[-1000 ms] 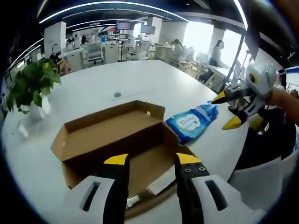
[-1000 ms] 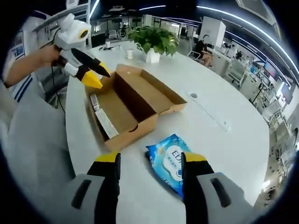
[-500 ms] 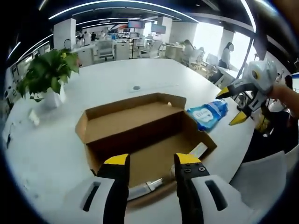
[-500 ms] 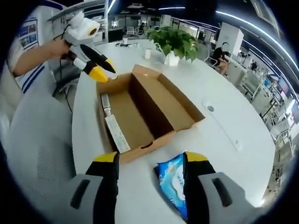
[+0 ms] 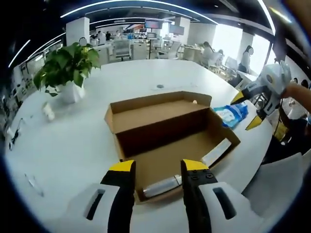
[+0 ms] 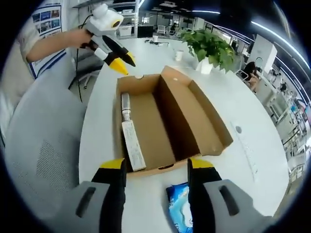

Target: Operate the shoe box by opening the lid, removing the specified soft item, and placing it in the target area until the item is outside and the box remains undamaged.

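Observation:
The brown cardboard shoe box [image 5: 160, 132] lies open on the white table, its lid folded back flat on the far side. Inside it are a grey tube [image 5: 163, 186] and a white strip [image 5: 217, 152]. The blue wipes pack [image 5: 232, 115] lies on the table just outside the box's right end. My left gripper [image 5: 158, 167] hovers open above the box's near edge, holding nothing. My right gripper [image 5: 246, 112] is open beside the pack. In the right gripper view the box [image 6: 155, 131] is straight ahead, the pack [image 6: 179, 208] sits low by my open right gripper [image 6: 155, 165], and the left gripper [image 6: 125, 65] hangs past the box's far end.
A potted plant [image 5: 68, 65] in a white pot stands at the table's far left, also seen as the plant [image 6: 211, 46]. A small round port [image 5: 160, 86] sits in the tabletop behind the box. A grey chair back [image 6: 43, 160] and a person's arm [image 6: 53, 43] are near the table edge.
Both views have shifted, so the box now sits more central and closer in each. The right gripper has drawn back, leaving the pack on the table. Both grippers stayed open.

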`<control>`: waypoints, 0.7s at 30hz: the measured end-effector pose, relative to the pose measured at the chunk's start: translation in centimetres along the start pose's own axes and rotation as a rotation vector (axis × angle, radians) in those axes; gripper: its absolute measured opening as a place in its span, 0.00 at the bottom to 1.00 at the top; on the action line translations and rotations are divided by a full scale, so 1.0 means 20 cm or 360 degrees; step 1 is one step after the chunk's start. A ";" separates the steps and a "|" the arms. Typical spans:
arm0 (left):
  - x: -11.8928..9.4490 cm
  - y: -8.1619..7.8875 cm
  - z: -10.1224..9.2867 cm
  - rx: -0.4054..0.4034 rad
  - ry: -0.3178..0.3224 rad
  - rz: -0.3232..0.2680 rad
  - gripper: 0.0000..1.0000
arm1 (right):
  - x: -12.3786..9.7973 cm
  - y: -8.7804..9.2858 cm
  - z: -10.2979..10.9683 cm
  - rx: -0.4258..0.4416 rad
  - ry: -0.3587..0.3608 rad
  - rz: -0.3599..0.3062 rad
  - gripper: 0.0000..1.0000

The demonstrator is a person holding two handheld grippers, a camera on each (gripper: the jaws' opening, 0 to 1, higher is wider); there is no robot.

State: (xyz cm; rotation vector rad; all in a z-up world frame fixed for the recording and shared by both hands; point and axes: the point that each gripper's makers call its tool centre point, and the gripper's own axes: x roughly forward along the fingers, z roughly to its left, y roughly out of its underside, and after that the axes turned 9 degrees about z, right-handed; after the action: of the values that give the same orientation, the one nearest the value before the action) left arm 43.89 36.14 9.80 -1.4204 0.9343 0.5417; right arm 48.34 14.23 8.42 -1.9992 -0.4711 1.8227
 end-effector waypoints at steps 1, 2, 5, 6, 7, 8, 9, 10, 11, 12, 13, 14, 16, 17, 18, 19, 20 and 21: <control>-0.01 0.01 0.02 -0.0016 -0.0009 -0.0005 0.37 | 0.01 0.00 0.01 -0.0014 -0.0008 0.0004 0.46; -0.01 0.02 0.03 -0.0026 -0.0011 -0.0008 0.37 | 0.03 -0.01 0.01 -0.0040 -0.0018 0.0013 0.46; -0.02 0.07 0.09 -0.0043 -0.0059 0.0001 0.37 | 0.07 -0.01 0.03 -0.0090 -0.0044 0.0038 0.43; -0.02 0.09 0.10 -0.0050 -0.0070 0.0006 0.37 | 0.08 -0.01 0.03 -0.0096 -0.0049 0.0045 0.43; -0.02 0.11 0.12 -0.0066 -0.0077 0.0014 0.37 | 0.09 -0.01 0.04 -0.0109 -0.0059 0.0050 0.43; -0.03 0.12 0.13 -0.0087 -0.0076 0.0010 0.37 | 0.10 -0.01 0.04 -0.0118 -0.0065 0.0054 0.43; -0.03 0.13 0.14 -0.0100 -0.0074 0.0008 0.37 | 0.11 -0.01 0.05 -0.0131 -0.0072 0.0063 0.43; -0.03 0.14 0.15 -0.0112 -0.0076 0.0015 0.37 | 0.12 -0.01 0.05 -0.0140 -0.0076 0.0071 0.43; -0.03 0.15 0.15 -0.0114 -0.0081 0.0017 0.37 | 0.13 -0.01 0.06 -0.0156 -0.0084 0.0079 0.43; -0.03 0.17 0.16 -0.0123 -0.0085 0.0028 0.37 | 0.14 -0.01 0.06 -0.0166 -0.0090 0.0085 0.43; -0.03 0.18 0.17 -0.0131 -0.0088 0.0031 0.37 | 0.15 -0.01 0.06 -0.0172 -0.0093 0.0090 0.43; -0.02 0.19 0.18 -0.0146 -0.0086 0.0029 0.37 | 0.16 -0.01 0.06 -0.0178 -0.0095 0.0093 0.43; -0.02 0.21 0.18 -0.0161 -0.0090 0.0031 0.37 | 0.17 -0.01 0.07 -0.0192 -0.0107 0.0104 0.43; -0.02 0.21 0.19 -0.0163 -0.0094 0.0031 0.36 | 0.18 -0.01 0.07 -0.0197 -0.0112 0.0106 0.42; -0.01 0.22 0.19 -0.0174 -0.0097 0.0033 0.36 | 0.18 -0.01 0.07 -0.0202 -0.0114 0.0112 0.42; -0.01 0.22 0.19 -0.0179 -0.0094 0.0033 0.36 | 0.19 -0.01 0.07 -0.0204 -0.0115 0.0113 0.42; -0.01 0.24 0.19 -0.0197 -0.0089 0.0038 0.36 | 0.20 -0.01 0.07 -0.0212 -0.0118 0.0120 0.42; -0.01 0.24 0.20 -0.0199 -0.0093 0.0041 0.36 | 0.20 -0.01 0.07 -0.0221 -0.0122 0.0125 0.42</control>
State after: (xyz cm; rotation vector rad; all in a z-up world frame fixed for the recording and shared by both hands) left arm 40.75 40.57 6.68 -1.4980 0.8859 0.6675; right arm 47.26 16.54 4.97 -2.0711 -0.5639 1.9687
